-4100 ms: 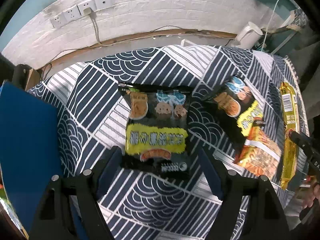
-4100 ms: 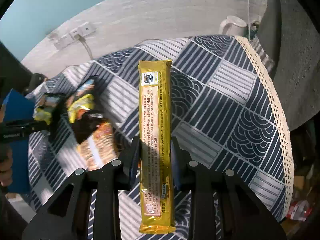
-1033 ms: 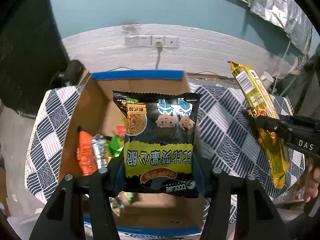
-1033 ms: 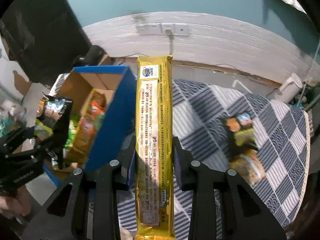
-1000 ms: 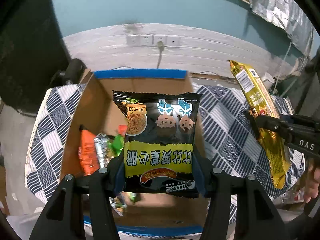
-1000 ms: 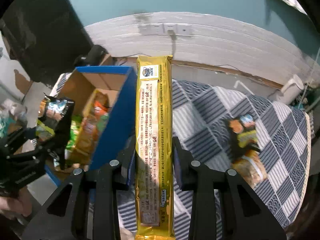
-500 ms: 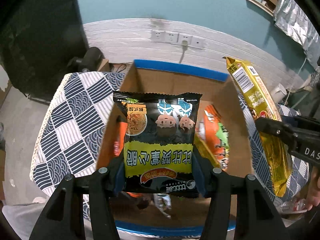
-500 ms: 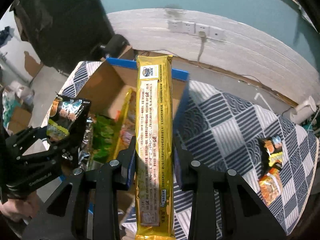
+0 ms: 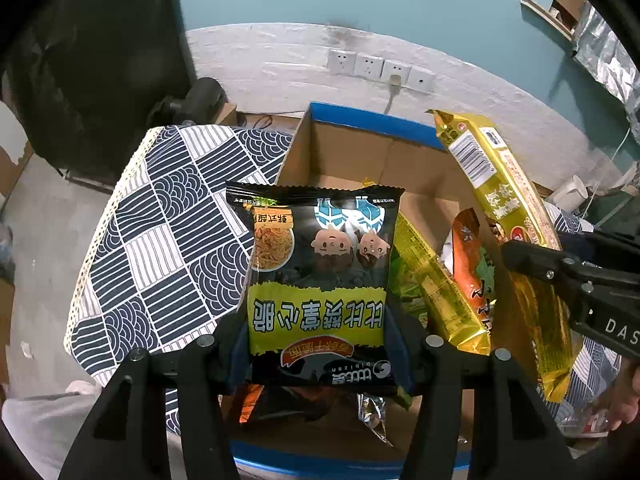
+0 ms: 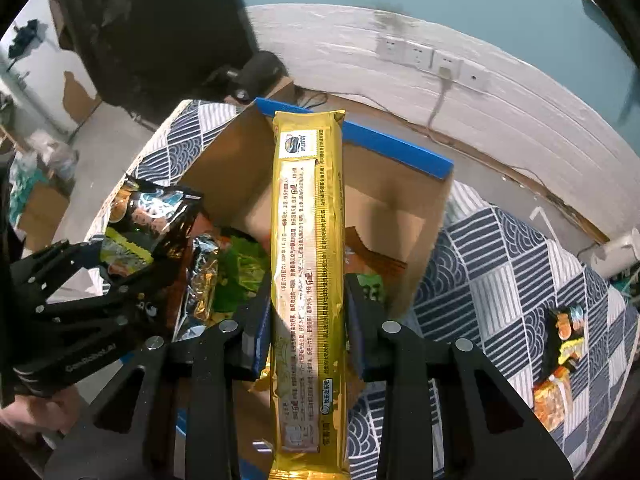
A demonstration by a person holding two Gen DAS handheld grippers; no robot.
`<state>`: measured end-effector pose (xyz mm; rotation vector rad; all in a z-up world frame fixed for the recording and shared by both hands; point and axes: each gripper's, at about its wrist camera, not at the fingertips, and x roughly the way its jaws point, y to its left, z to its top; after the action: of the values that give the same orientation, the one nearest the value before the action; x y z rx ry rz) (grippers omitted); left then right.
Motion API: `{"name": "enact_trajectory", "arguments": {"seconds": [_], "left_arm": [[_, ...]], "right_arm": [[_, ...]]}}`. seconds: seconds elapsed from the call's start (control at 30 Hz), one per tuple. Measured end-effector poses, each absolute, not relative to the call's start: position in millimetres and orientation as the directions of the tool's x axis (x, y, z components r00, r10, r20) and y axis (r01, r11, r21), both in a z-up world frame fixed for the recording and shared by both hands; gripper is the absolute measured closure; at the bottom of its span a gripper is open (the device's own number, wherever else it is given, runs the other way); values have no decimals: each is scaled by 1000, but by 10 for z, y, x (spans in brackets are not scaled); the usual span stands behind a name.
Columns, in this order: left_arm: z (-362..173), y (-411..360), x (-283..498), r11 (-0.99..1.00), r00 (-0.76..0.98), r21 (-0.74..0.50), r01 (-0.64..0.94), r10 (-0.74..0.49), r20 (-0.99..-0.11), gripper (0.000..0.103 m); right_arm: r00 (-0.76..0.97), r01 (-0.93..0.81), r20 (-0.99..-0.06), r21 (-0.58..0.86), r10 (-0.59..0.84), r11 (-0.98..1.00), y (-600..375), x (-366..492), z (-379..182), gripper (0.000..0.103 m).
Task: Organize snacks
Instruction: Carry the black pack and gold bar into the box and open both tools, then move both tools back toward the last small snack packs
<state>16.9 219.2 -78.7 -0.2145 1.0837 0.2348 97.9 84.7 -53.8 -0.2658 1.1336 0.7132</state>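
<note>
L gripper [image 9: 318, 332]: my jaws are clamped on the black pack [image 9: 320, 280], one pad on each side edge near its bottom. Pack is glossy black w/ a yellow-green band of lettering, two cartoon faces and a noodle pic, all printed upside down from my view; serrated top edge points away from me. It stands upright between the jaws and sticks out well past them, hanging over the near-left part of the box [image 9: 352, 148].

R gripper [image 10: 307, 312]: jaws closed on the gold pack [image 10: 307, 280], a long narrow foil sleeve w/ dense red small print and a small logo near the far end. Jaws pinch it about mid-length; it runs straight ahead along the fingers, near end poking back under the cam, far end reaching over the box's far blue rim.

Below both: box is brown cardboard w/ blue edges, open top, sitting on the cloth [image 9: 168, 240] w/ navy-white wave and stripe squares. Inside I see a yellow bag [image 9: 436, 280], an orange bag [image 9: 470, 264], green and silver wrappers.

Farther right on the cloth in R view: two more snack packs [image 10: 560, 356], well apart from the box.

Beyond: white wall strip w/ sockets [image 9: 380, 68], teal wall above.
</note>
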Motion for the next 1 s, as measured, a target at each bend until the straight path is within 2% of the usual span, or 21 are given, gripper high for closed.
{"name": "enact_trajectory", "arguments": {"seconds": [0.1,0.17,0.23,0.3,0.33,0.47,1.0], "left_arm": [[-800,2186,179,954,438,-54,-294,84,-895,45],[-803,2165,188,954,428,-43,-296,92,-899,43],[-802,2151,188,954,425,-39,-297,96,-900,43],[-786,2133,188,955,428,-30,-296,104,-898,35],[-763,2111,183,956,437,-24,-293,112,-892,35],[-689,2009,181,965,459,-4,-262,121,-880,34],[-400,1241,147,993,536,96,-76,122,-836,31]], "right_arm": [[250,-651,-882,153,400,744,833,985,-521,67],[267,-647,-876,146,402,748,788,1001,-489,53],[282,-643,-873,135,397,754,754,1012,-459,51],[297,-641,-872,121,390,758,698,1022,-421,51],[302,-642,-871,115,388,758,670,1020,-403,50],[338,-648,-865,71,370,758,530,1002,-320,38],[404,-610,-866,-17,294,792,-316,943,-215,32]]}}
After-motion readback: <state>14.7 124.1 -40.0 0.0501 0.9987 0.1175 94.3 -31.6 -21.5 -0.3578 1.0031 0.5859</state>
